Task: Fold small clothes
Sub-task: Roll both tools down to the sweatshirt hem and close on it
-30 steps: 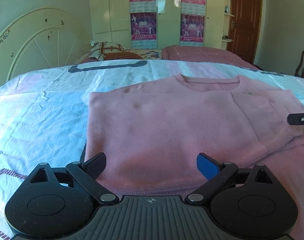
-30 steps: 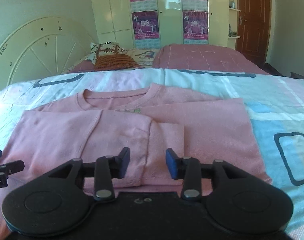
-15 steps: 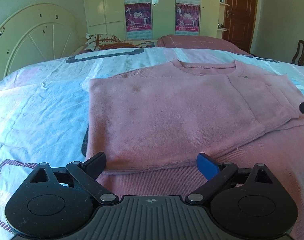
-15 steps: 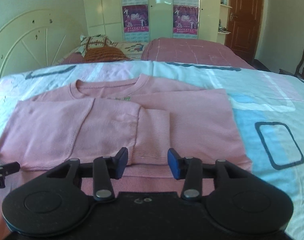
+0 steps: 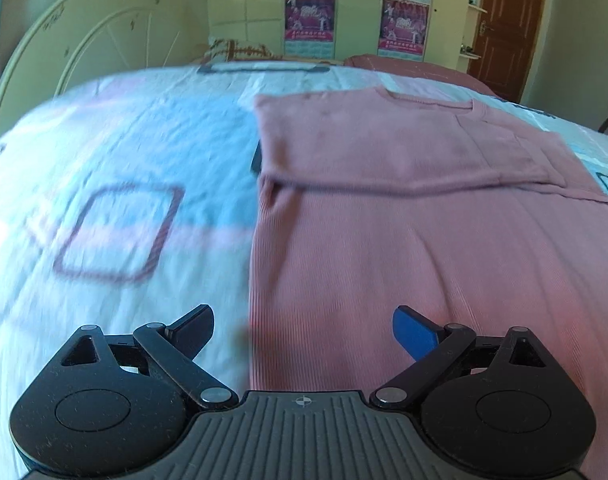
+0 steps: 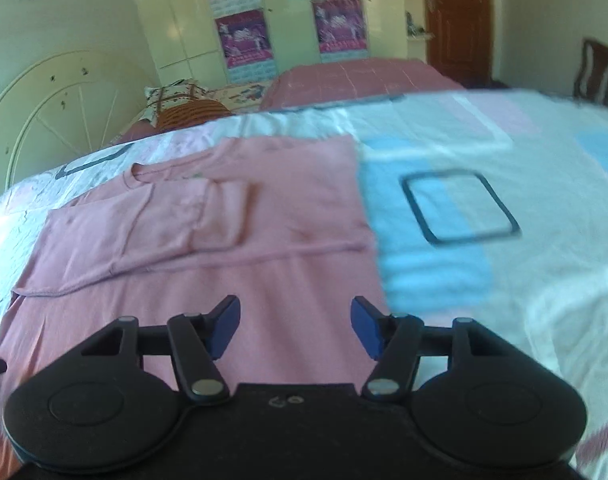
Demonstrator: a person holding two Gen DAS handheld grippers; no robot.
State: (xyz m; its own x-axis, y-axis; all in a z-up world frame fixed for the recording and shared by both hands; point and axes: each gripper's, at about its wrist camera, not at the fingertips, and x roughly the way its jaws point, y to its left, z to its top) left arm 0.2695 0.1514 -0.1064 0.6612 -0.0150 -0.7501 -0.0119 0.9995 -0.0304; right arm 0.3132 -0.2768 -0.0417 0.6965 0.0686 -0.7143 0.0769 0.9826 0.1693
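Left wrist view first: the left gripper (image 5: 304, 330) hangs over the near part of the bed (image 5: 116, 184), its two fingers spread wide with nothing between the pads. Below and ahead lies the pink sweater (image 5: 403, 248), flat on the patterned bedspread (image 5: 84, 160). Its left side edge runs straight up the middle of the picture, so one finger sits over bare bedspread and the blue-padded finger (image 5: 413, 330) over pink knit. Further up, the sleeves are folded in across the chest, leaving a crosswise ridge, and the collar points toward the far end of the bed. A dark red square outline (image 5: 116, 236) in the print sits left of the sweater. Beyond the bed stand a cream wheel-pattern headboard (image 5: 104, 28), a wardrobe with posters (image 5: 309, 16) and a brown door (image 5: 503, 20).

Over to the right wrist view: the right gripper (image 6: 295, 326) hovers above the sweater's (image 6: 224, 248) lower right part, and its jaws are opening, both blue pads clear of the cloth with nothing gripped. The sweater's right side edge passes just beside the right-hand finger (image 6: 365, 326). The folded sleeve cuff lies across the chest, collar toward the pillows (image 6: 188, 106). A dark square outline (image 6: 459, 208) marks the bedspread (image 6: 503, 280) right of the sweater, and a wooden chair (image 6: 595, 70) stands by the far wall. Much of this view is blurred.
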